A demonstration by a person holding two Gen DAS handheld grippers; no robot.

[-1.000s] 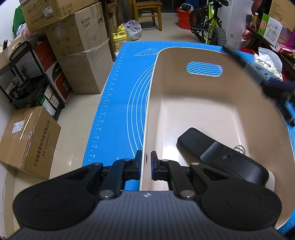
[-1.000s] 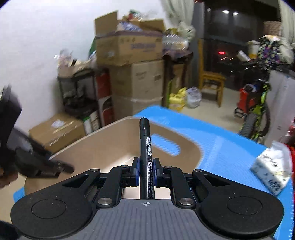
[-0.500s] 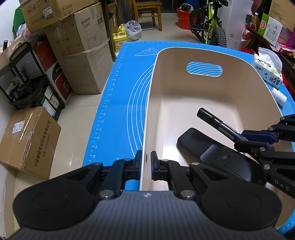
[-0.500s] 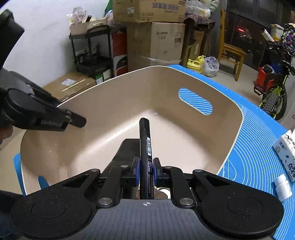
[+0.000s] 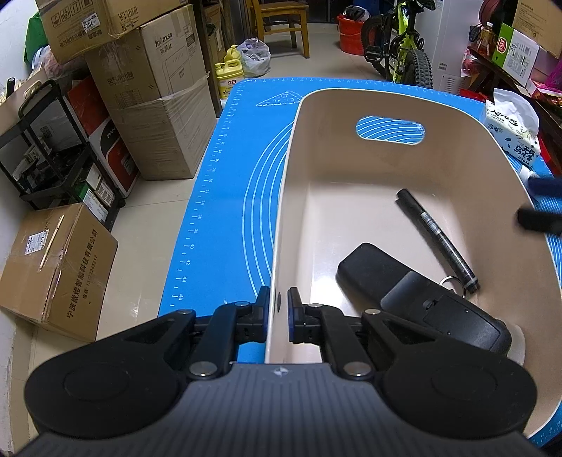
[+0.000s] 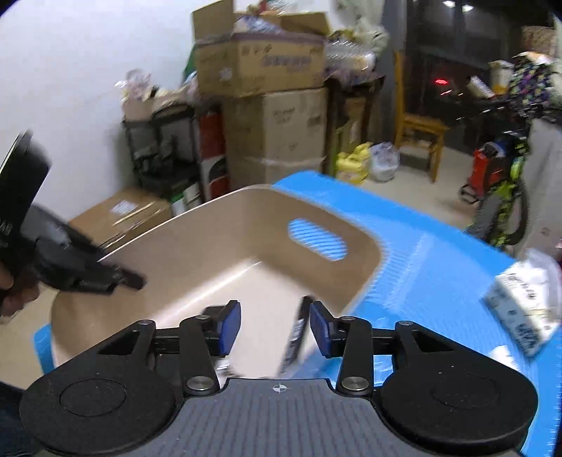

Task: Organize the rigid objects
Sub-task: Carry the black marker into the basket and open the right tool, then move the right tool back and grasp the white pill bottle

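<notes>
A beige bin [image 5: 386, 93] stands on the blue mat [image 5: 224, 197]. My left gripper [image 5: 277, 306] is shut on the bin's near left wall. Inside lie a black marker [image 5: 435, 239], a black remote-like device [image 5: 421, 298] and a key ring [image 5: 451, 281]. In the right wrist view my right gripper [image 6: 275, 325] hovers over the bin [image 6: 196, 211]; its jaws are opening. The blurred marker [image 6: 296, 330] shows below, close to the right pad, and neither pad presses on it. In the left wrist view the right gripper [image 5: 541, 207] is a blur at the bin's right rim.
A tissue pack [image 5: 514, 130] and a small white bottle [image 5: 525, 172] lie on the mat right of the bin. Cardboard boxes [image 5: 154, 105] and a black rack [image 5: 45, 151] stand on the floor to the left. A bicycle [image 5: 404, 42] and a wooden chair [image 5: 281, 21] are beyond the table.
My right gripper has opened and let go of the marker, which now lies on the bin's floor. It has drawn back toward the right rim. The left gripper has not moved.
</notes>
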